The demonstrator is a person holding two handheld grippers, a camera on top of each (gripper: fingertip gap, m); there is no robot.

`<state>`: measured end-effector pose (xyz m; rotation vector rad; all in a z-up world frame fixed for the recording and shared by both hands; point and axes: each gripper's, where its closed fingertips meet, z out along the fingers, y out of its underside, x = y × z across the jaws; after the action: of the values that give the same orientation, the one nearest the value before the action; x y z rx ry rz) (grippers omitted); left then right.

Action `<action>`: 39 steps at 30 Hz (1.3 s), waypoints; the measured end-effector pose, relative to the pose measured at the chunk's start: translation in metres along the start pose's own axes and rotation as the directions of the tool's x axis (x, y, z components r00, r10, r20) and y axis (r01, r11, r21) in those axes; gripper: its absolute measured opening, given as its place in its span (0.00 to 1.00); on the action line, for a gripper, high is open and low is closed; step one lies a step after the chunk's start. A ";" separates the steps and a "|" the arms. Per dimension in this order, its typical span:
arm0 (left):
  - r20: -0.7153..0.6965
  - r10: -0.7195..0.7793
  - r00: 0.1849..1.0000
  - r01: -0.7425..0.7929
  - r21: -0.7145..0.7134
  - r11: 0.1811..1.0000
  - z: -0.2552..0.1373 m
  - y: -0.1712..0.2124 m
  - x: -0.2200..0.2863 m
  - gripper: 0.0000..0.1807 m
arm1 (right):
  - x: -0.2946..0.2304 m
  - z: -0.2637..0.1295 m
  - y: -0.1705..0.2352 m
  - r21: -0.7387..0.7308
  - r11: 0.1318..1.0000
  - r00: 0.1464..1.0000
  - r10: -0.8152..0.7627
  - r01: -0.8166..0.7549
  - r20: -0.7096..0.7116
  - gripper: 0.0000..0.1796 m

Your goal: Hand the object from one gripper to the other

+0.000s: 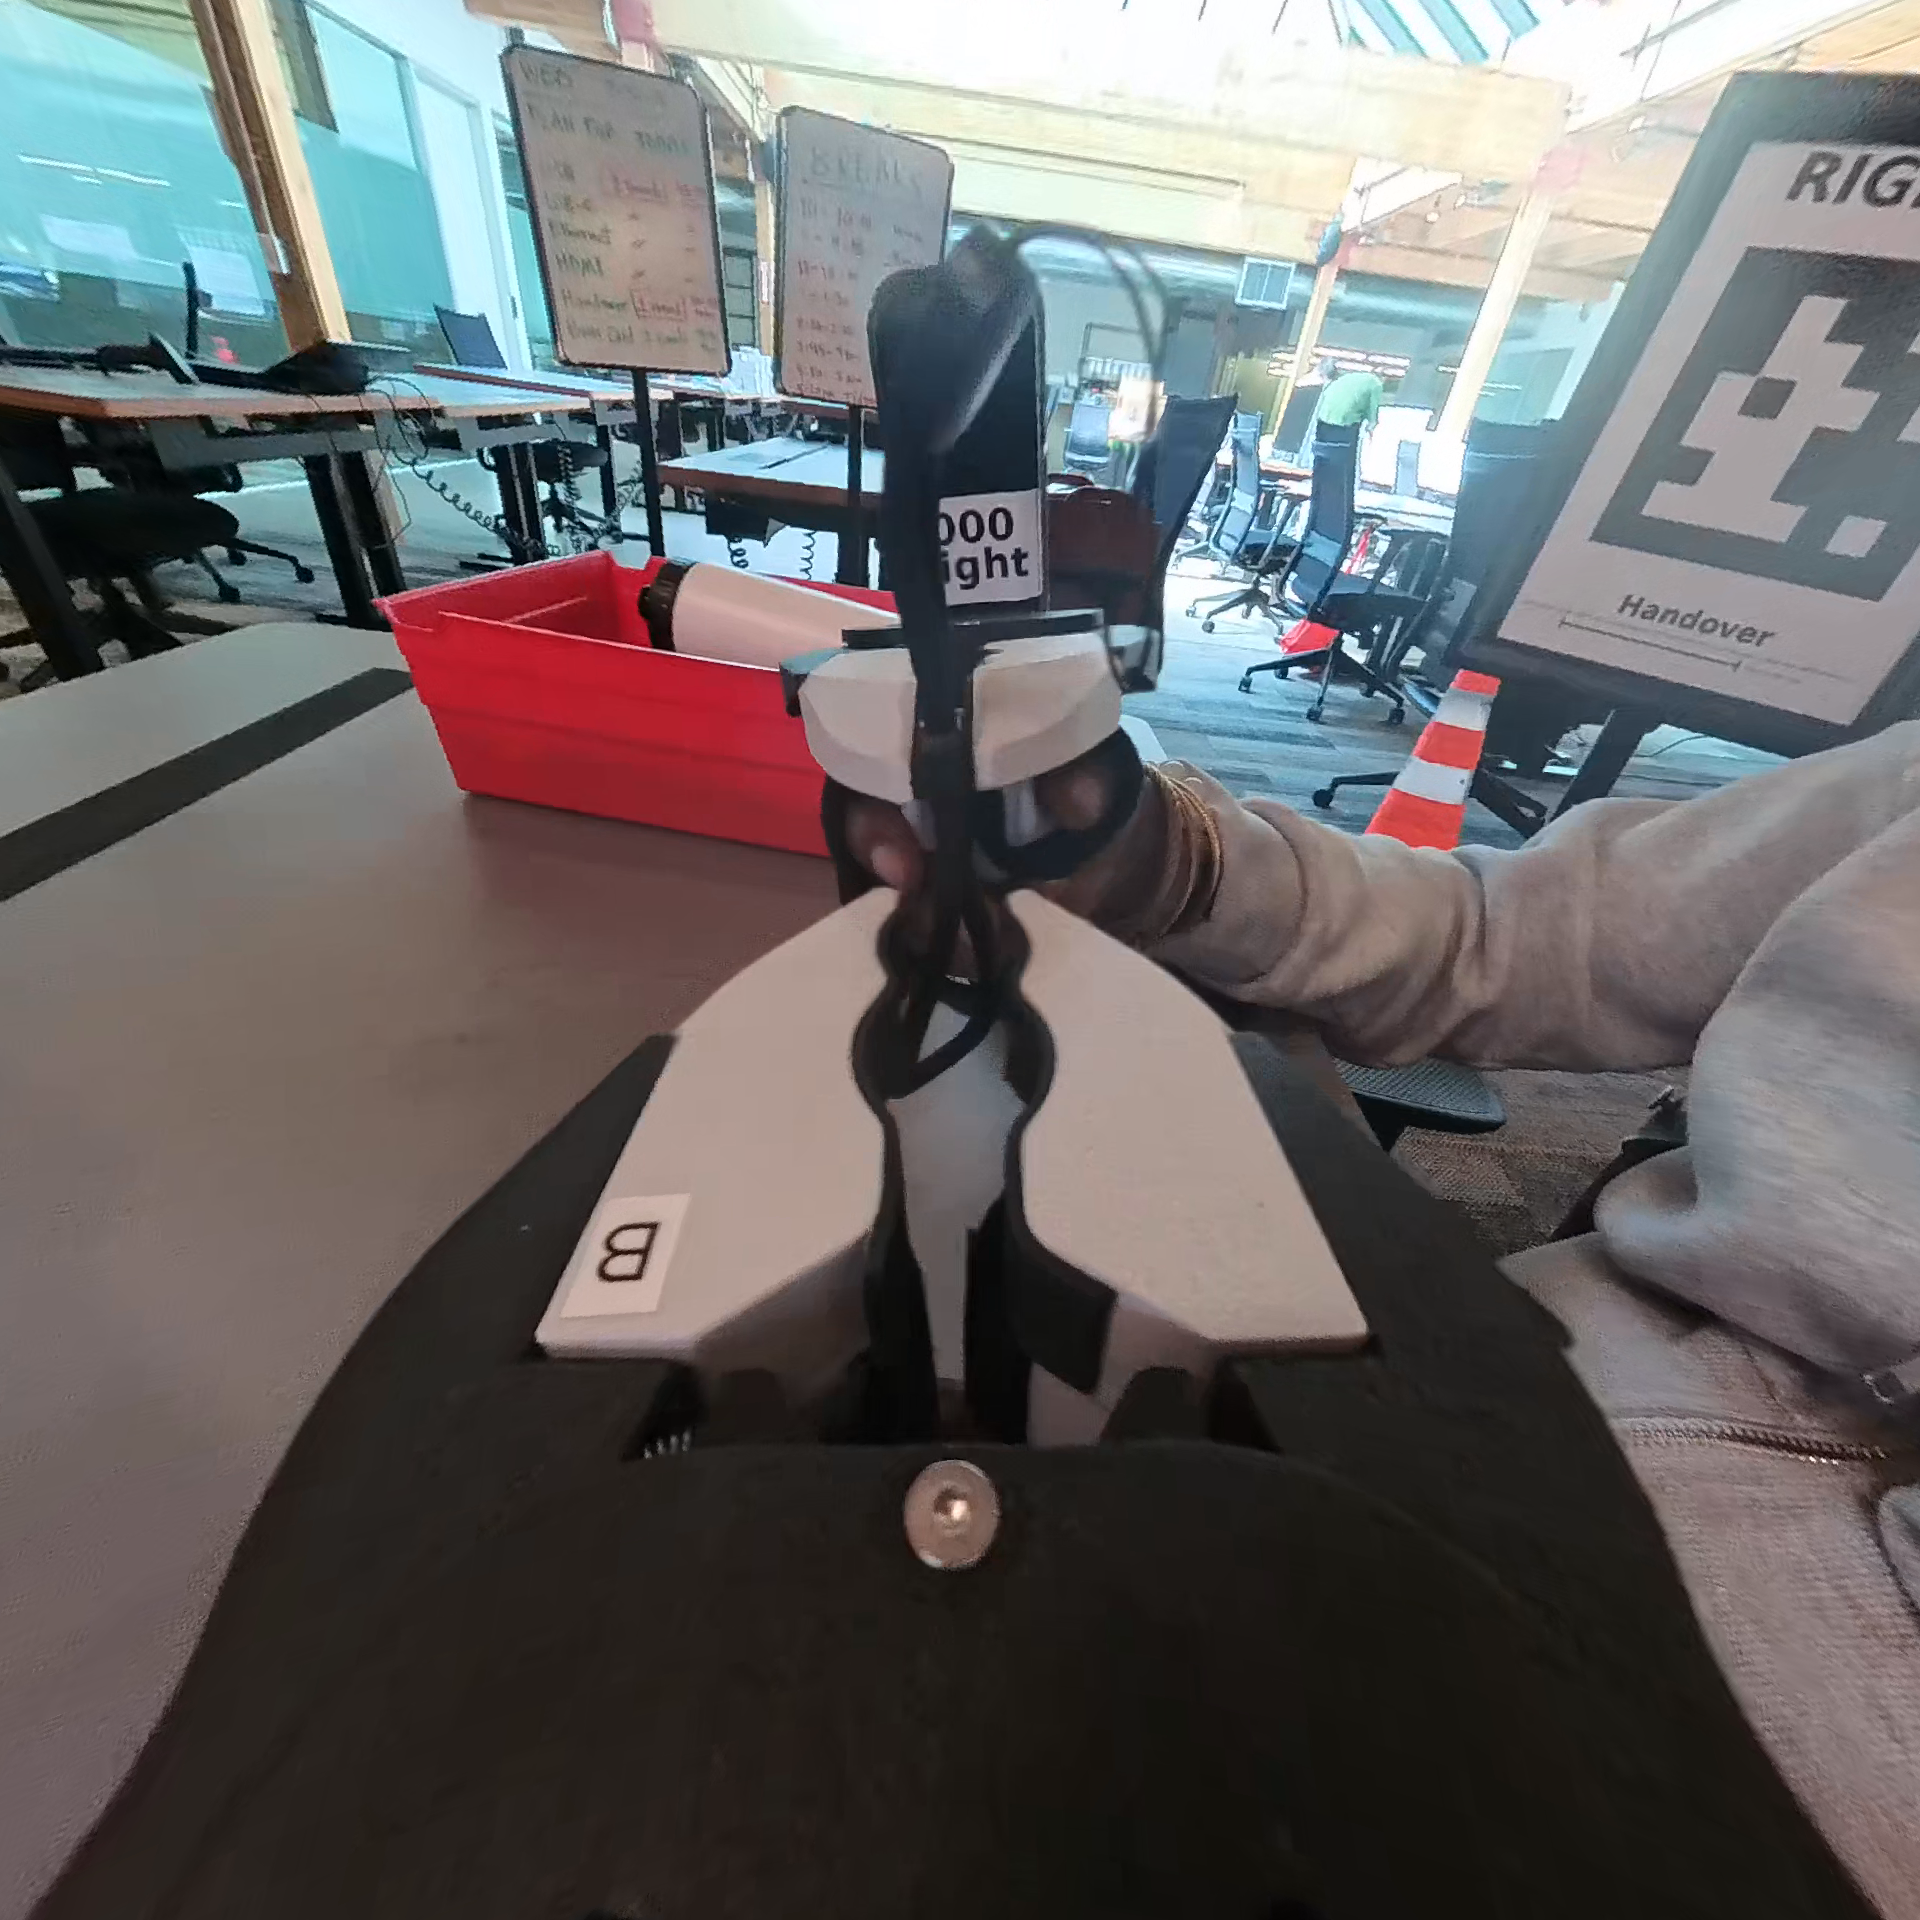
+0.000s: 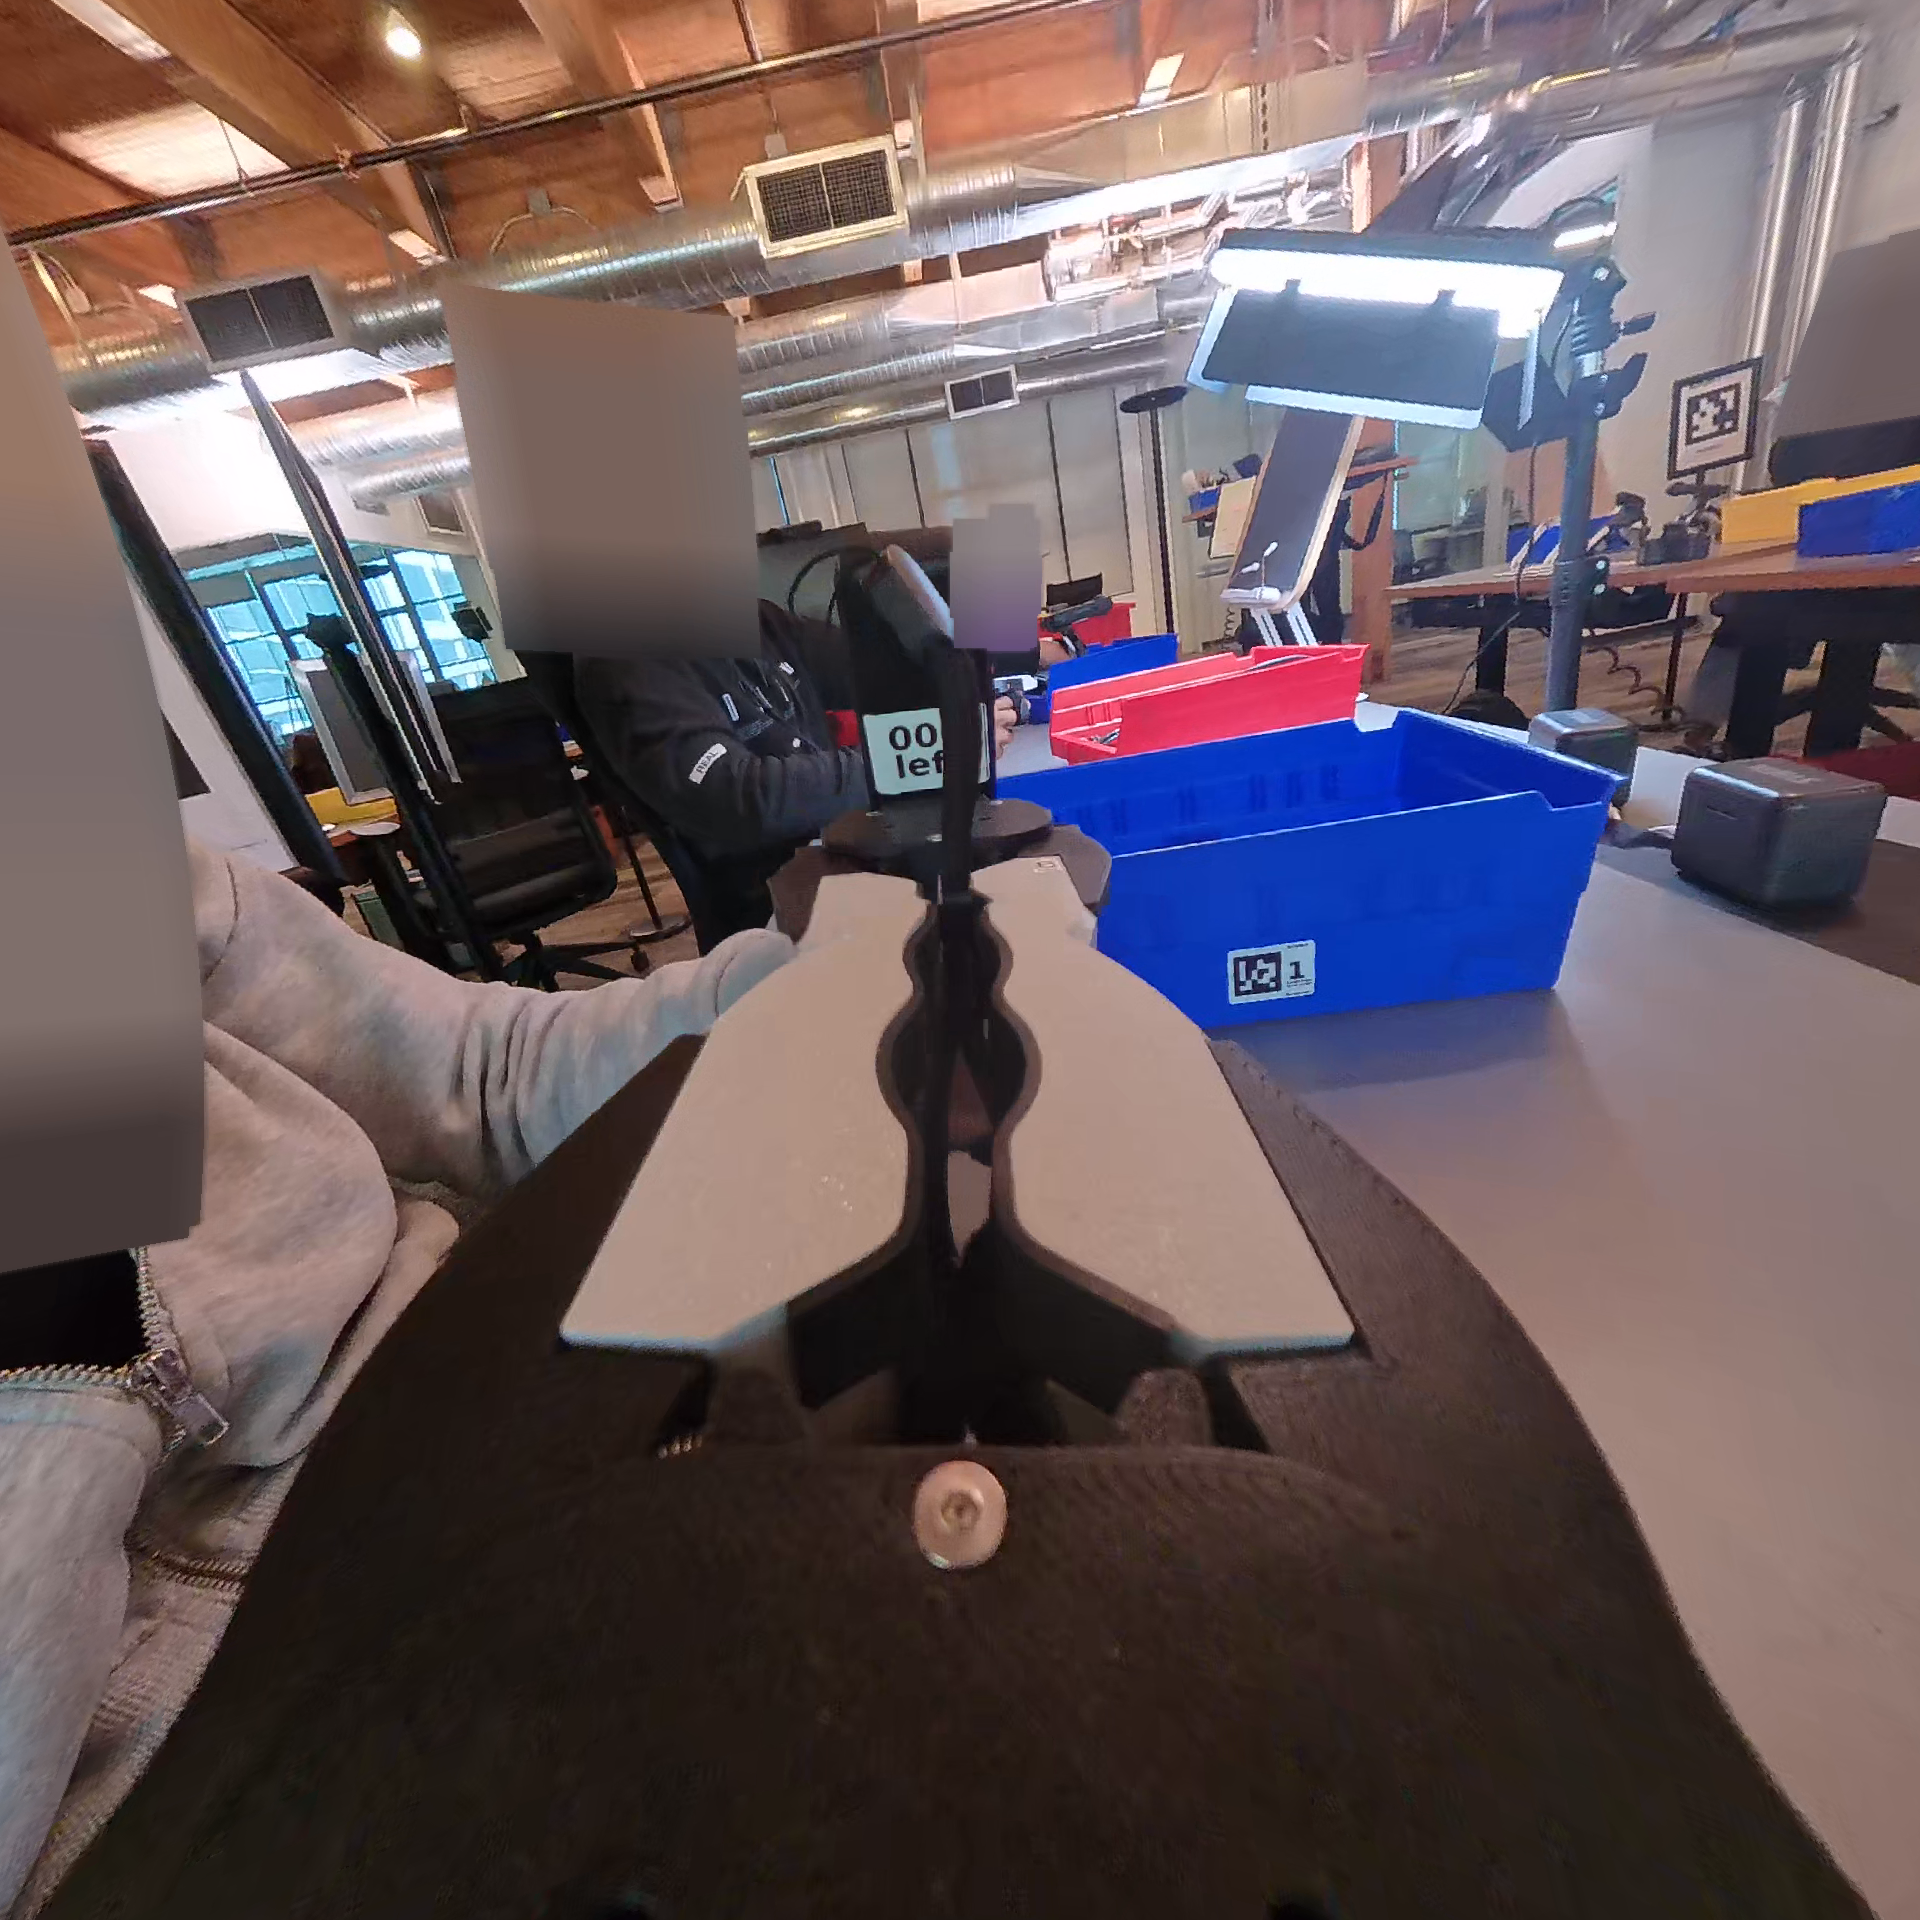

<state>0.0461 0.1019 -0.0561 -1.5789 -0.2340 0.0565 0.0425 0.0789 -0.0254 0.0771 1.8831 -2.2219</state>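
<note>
The object is a black cable with looped strands and a thick black head that stands up above both grippers. My left gripper is shut on the cable's lower loops. My right gripper faces it just beyond, tips close to the left one's, and its white fingers are shut on the same cable. In the right wrist view my right gripper pinches the thin black cable, and the left gripper's black body sits right behind the fingertips. Both are held above the grey table.
A red bin holding a white bottle stands on the table beyond the grippers. A blue bin, a red bin and grey boxes show in the right wrist view. An orange cone and a marker sign stand nearby. Both grippers' tips are close together, under 4 cm apart.
</note>
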 end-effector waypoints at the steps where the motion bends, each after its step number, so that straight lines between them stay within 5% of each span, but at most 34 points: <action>1: 0.004 0.000 1.000 0.000 0.000 1.000 0.000 0.000 -0.001 0.04 | -0.001 0.001 0.001 -0.004 1.000 1.000 -0.001 0.001 0.002 0.03; 6: -0.032 -0.035 0.999 0.036 0.025 0.999 -0.003 -0.004 0.002 0.02 | -0.002 0.001 0.000 0.004 1.000 1.000 0.002 -0.002 0.006 0.04; 13: -0.041 -0.095 0.995 0.099 0.115 0.988 -0.016 -0.020 -0.003 0.02 | 0.000 0.007 0.020 -0.113 0.993 0.999 0.037 -0.036 0.007 0.17; 18: -0.053 -0.105 0.993 0.110 0.091 0.990 -0.012 -0.015 -0.001 0.02 | -0.001 0.013 0.038 -0.209 0.978 1.000 -0.027 0.025 -0.005 0.02; 25: -0.021 -0.140 0.990 0.141 0.120 0.983 -0.015 -0.018 -0.009 0.18 | 0.000 0.007 0.021 -0.120 0.993 1.000 0.024 -0.024 -0.004 0.02; 30: -0.032 -0.134 0.990 0.134 -0.006 0.991 -0.004 0.004 -0.005 0.20 | 0.000 0.001 0.004 -0.023 0.999 0.999 0.033 -0.033 -0.004 0.02; 39: -0.063 -0.072 0.995 0.070 -0.032 0.997 0.003 0.009 0.005 0.02 | -0.006 0.007 0.012 -0.054 0.998 0.999 0.043 -0.042 0.029 0.02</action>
<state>0.0516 0.1055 -0.0643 -1.5978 -0.2417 -0.0527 0.0515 0.0716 -0.0342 0.0735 1.9056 -2.1317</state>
